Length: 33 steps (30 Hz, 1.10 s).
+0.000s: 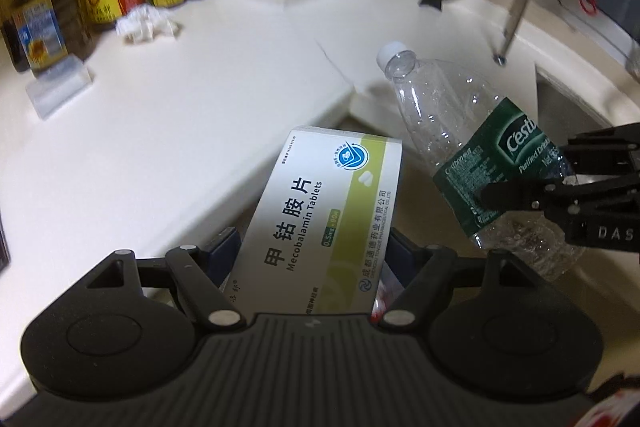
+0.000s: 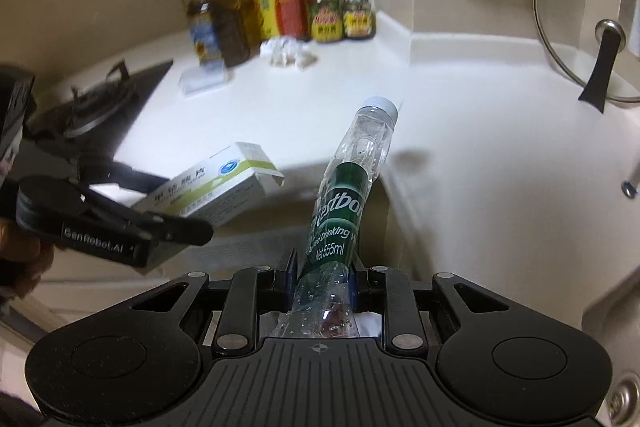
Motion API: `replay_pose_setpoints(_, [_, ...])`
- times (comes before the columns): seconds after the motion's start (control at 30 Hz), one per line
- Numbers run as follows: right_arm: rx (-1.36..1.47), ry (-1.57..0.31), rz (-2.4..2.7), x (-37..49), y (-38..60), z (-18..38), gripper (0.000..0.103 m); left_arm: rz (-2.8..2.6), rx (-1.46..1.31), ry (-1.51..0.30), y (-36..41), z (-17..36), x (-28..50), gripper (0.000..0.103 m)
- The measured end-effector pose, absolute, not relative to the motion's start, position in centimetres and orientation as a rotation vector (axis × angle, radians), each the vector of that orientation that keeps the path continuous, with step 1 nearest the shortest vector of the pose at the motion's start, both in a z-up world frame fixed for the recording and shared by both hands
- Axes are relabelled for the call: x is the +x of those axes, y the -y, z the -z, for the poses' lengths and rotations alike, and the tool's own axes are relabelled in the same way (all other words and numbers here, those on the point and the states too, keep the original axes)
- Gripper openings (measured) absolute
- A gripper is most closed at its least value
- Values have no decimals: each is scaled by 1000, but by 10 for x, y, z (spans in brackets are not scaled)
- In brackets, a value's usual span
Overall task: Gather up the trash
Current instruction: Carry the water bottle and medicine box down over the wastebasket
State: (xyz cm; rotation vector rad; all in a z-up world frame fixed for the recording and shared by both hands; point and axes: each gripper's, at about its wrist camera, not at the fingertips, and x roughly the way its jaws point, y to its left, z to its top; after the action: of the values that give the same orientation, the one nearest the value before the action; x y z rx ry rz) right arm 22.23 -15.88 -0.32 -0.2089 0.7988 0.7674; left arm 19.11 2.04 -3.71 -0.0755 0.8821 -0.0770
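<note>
- Bench [image 1: 160, 115]: smooth white top with a raised back edge, running round a beige-walled corner ahead of both jaws
- Left gripper [image 1: 312, 247]: jaws wide, clamped on a flat card tablet box [image 1: 320, 211], held off the bench
- Right gripper [image 2: 322, 279]: jaws nearly closed, pinching a crumpled clear plastic bottle [image 2: 344, 203], green label, white cap pointing away
- Beyond the jaws: oil bottles [image 2: 224, 11], jars [image 2: 340, 15], crumpled tissue [image 1: 146, 23], glass lid [image 2: 588, 23]

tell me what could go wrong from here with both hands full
1. The right hand-held gripper pinches the crushed bottle near its base, so the long neck could swing or slip out.
2. The box has an open flap and sits tilted in the left hand-held gripper; it may slide out.
3. The crumpled paper by the jars could be left behind.
</note>
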Motion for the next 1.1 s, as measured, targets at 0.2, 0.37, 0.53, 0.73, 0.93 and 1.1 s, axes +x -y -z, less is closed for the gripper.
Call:
replay_pose_setpoints(0.2, [-288,-852,-806,199,152,35,24,59,-115,-940,-12,62,172,75])
replay_pose_setpoints(0.37, [-314,-902,-823,201,152,66,24,27,-140,-997,-5,87,168,75])
replay_pose_setpoints(0.53, [-318,-945,-825,209,155,92,24,-31,-164,-1039,-1,107,172,75])
replay_pose_setpoints(0.73, [-352,-968,-850,219,154,111,24,-82,-211,-1076,3,125,182,75])
replay_pose_setpoints(0.93, [-377,-977,-857,225,154,127,24,-107,-226,-1102,7,139,189,75])
replay_pose_setpoints(1.1, [-398,-986,-854,228,155,142,24,-119,-236,-1128,9,154,190,75])
